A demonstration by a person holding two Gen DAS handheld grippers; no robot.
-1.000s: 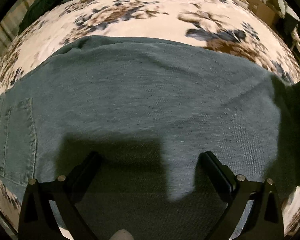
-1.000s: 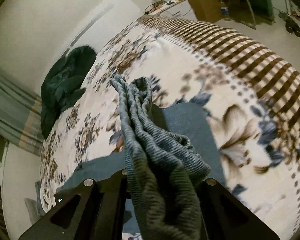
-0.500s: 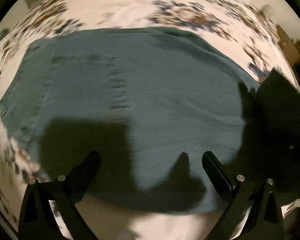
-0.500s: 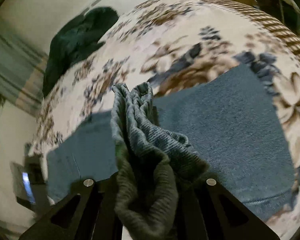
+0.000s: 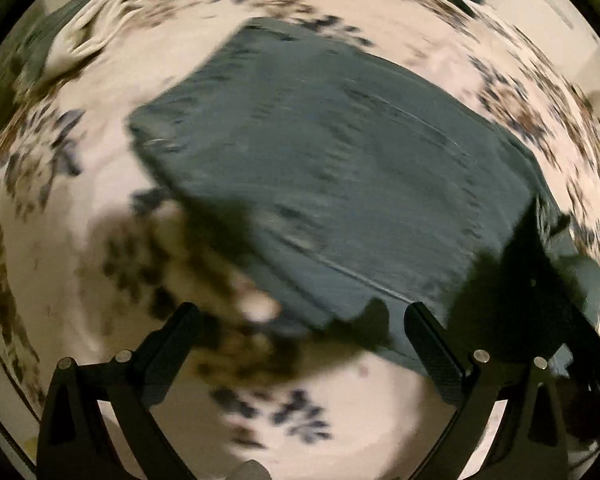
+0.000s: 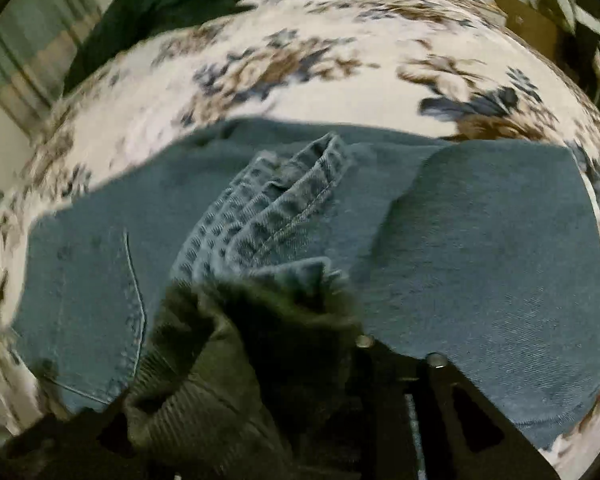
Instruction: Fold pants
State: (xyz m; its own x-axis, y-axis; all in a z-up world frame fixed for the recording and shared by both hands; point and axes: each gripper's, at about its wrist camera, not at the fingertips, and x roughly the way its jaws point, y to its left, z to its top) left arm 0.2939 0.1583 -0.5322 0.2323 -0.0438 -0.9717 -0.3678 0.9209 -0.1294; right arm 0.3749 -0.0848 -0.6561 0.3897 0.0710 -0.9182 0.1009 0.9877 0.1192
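The blue denim pants lie folded flat on the floral bedspread. My left gripper is open and empty, raised above the near edge of the pants. My right gripper is shut on a bunched hem end of the pants, held low over the flat part, where a back pocket shows at the left. The bunched cloth hides most of the right fingers.
A dark green garment lies at the far end of the bed. Striped curtains hang at the far left. Brown furniture stands beyond the bed at the right.
My left gripper has pulled back and up from the pants and turned. My right gripper has carried the bunched hem down over the flat pants.
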